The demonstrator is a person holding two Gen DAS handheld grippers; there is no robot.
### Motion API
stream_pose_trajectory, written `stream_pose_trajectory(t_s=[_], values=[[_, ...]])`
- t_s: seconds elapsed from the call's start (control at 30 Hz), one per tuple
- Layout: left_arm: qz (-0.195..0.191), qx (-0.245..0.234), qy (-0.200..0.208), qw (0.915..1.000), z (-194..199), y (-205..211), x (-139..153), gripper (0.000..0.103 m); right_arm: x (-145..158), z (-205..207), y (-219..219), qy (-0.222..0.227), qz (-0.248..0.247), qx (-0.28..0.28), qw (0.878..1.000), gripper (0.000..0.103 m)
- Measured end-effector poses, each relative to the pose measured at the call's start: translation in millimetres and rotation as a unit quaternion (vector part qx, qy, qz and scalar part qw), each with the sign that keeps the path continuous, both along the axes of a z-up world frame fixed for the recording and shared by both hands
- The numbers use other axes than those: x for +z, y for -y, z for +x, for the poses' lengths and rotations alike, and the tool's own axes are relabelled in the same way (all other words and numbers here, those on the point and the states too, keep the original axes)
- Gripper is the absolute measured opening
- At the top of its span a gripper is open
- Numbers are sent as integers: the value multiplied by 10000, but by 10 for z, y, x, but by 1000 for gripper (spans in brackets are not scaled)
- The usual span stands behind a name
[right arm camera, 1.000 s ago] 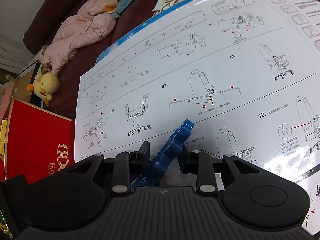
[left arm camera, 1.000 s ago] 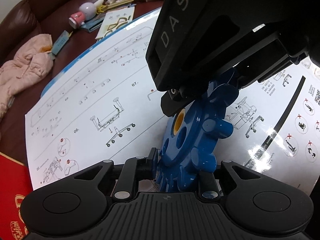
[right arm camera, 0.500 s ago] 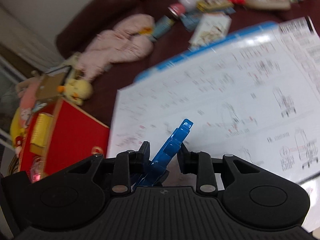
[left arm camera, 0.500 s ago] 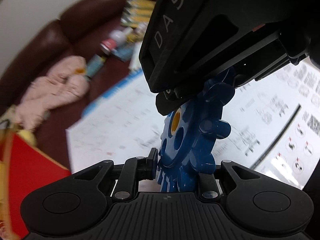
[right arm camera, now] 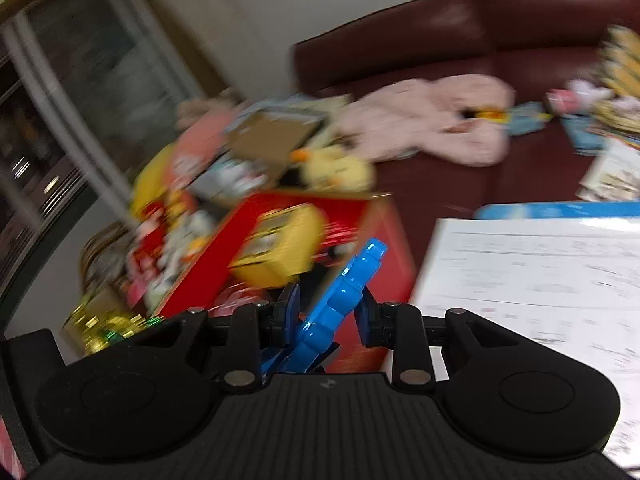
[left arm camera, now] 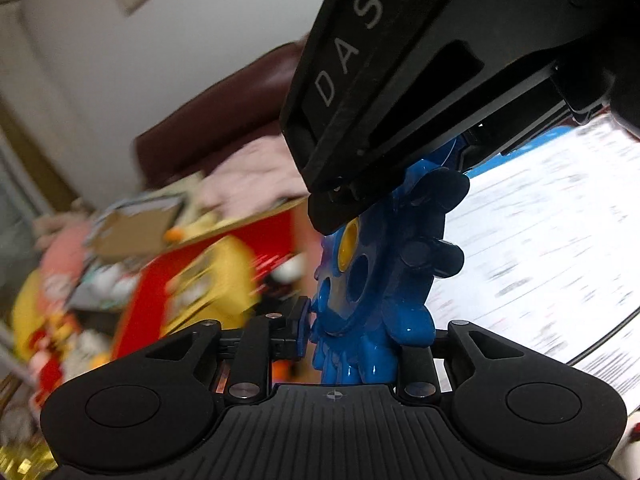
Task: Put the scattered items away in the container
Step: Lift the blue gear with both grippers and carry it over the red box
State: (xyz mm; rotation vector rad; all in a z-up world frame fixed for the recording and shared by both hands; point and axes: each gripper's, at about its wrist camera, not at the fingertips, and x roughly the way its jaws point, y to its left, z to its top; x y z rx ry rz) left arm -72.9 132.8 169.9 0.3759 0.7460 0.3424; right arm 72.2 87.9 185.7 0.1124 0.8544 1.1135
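A blue toy gear (left arm camera: 372, 276) with a yellow hub hangs in the air, held from two sides. My left gripper (left arm camera: 360, 336) has the gear's lower teeth between its pads. Its jaws are opening, but the left pad (left arm camera: 301, 328) still rests against the gear. My right gripper (right arm camera: 326, 308) is shut on the gear (right arm camera: 344, 296), which shows edge-on and slanted. The right gripper's black housing (left arm camera: 400, 80) fills the top of the left wrist view. An open red box (right arm camera: 208, 276) with a yellow item inside lies ahead and below, blurred by motion.
A white instruction sheet (right arm camera: 540, 280) covers the dark surface on the right. Behind the box are a yellow plush duck (right arm camera: 336, 168), a pink garment (right arm camera: 432, 120) and the brown leather sofa (right arm camera: 480, 32). A glass-fronted cabinet (right arm camera: 80, 80) stands at the left.
Both grippers have risen with the gear, and the views have swung off the sheet toward the red box and sofa. The left pad has drawn back slightly.
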Motion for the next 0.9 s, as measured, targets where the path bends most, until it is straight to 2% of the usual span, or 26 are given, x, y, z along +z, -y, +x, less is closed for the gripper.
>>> stream_pose_trajectory(t_s=[0.2, 0.33, 0.4, 0.43, 0.47, 0.5, 0.53, 0.57, 0.67, 0.83, 0.9], values=[[104, 852, -173, 9962, -525, -504, -19, 26, -14, -471, -728, 8, -44, 1093, 9940, 33], [-14, 1259, -208, 9918, -759, -721, -9, 29, -65, -747, -994, -99, -40, 1524, 9883, 33], [-112, 1344, -179, 9907, -901, -774, 7, 45, -98, -826, -1084, -136, -65, 1711, 9851, 33], [-162, 1382, -189, 9901, -932, -812, 3, 65, -119, -856, -1142, -147, -111, 1805, 9834, 34], [-160, 1468, -182, 9889, -941, -849, 4, 85, -150, -854, -1187, -119, -174, 1826, 9830, 41], [-162, 1561, -146, 9875, -953, -879, -14, 94, -184, -830, -1204, -47, -245, 1729, 9846, 58], [-212, 1628, -110, 9864, -980, -918, -17, 103, -217, -787, -1196, 9, -300, 1554, 9874, 66], [-320, 1648, -78, 9858, -1018, -952, -24, 103, -255, -735, -1182, 1, -332, 1397, 9896, 70], [-677, 1658, -8, 9838, -1068, -1023, -34, 103, -336, -591, -1085, -162, -412, 1113, 9928, 70], [-871, 1705, 95, 9814, -1122, -1099, -85, 103, -414, -484, -1000, -93, -600, 881, 9943, 72], [-894, 1665, 160, 9819, -1118, -1154, -85, 103, -464, -492, -1008, -121, -707, 910, 9933, 76]])
